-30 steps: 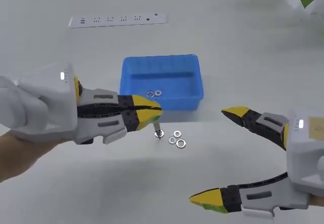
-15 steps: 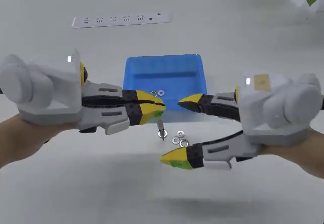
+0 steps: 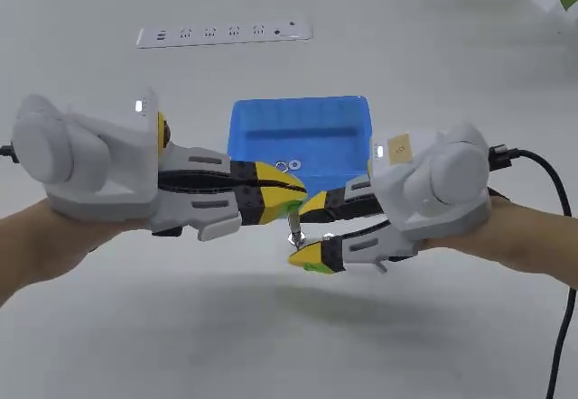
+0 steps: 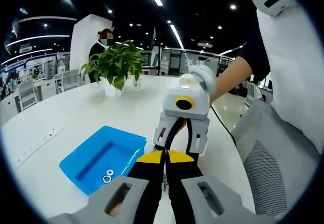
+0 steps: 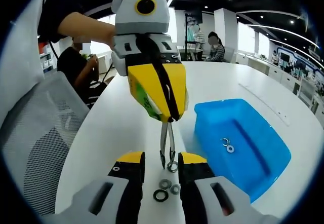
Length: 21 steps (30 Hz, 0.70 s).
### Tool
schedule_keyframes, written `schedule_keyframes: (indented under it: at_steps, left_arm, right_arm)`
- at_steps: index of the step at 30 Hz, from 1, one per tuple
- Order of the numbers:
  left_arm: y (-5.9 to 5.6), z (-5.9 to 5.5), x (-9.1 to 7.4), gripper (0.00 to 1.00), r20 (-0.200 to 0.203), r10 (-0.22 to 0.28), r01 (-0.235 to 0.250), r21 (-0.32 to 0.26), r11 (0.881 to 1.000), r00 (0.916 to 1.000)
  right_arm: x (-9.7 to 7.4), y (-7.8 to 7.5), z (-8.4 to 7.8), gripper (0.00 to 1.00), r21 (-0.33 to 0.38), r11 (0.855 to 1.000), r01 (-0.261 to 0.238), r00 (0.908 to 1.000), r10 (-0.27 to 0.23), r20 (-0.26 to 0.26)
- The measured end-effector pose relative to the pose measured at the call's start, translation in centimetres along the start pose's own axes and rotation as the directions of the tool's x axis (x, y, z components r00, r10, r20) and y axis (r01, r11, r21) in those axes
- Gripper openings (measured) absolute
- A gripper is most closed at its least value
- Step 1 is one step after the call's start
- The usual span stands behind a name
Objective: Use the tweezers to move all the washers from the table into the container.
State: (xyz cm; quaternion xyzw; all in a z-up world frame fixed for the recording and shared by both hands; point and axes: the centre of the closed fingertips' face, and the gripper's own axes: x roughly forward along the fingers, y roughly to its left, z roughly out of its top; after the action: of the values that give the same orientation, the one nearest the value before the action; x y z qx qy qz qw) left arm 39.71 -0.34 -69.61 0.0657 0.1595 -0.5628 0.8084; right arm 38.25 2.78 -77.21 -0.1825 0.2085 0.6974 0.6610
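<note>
Two washers (image 5: pixel 228 146) in, more waiting.
Our right hand-held gripper (image 3: pixel 305 230), open and empty, has swung in astride the tweezers (image 5: pixel 167 140) our left hand-held gripper (image 3: pixel 291 193) clamps over loose washers (image 5: pixel 165 184) beside the container (image 3: pixel 298 103).

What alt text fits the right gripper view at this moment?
The left gripper, facing the camera, is shut on tweezers whose tips meet a washer on the white table, between the open jaws of the right gripper. Three more washers lie nearer; the blue container at right holds two washers.
</note>
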Motion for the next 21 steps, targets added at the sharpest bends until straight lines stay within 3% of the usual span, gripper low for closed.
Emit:
schedule_keyframes:
  at_steps: [10,21]
  left_arm:
    - [-0.31,-0.03,0.22,0.04,-0.007,-0.007,0.007,0.023,1.000,1.0000]
    - [-0.63,-0.18,0.44,0.05,-0.014,-0.009,0.010,0.035,0.999,0.9999]
  right_arm:
    - [0.32,-0.38,0.69,0.16,0.022,0.999,-0.028,0.9993,0.028,0.024]
    - [0.34,0.01,0.09,0.10,-0.072,0.997,-0.036,0.9991,0.035,-0.023]
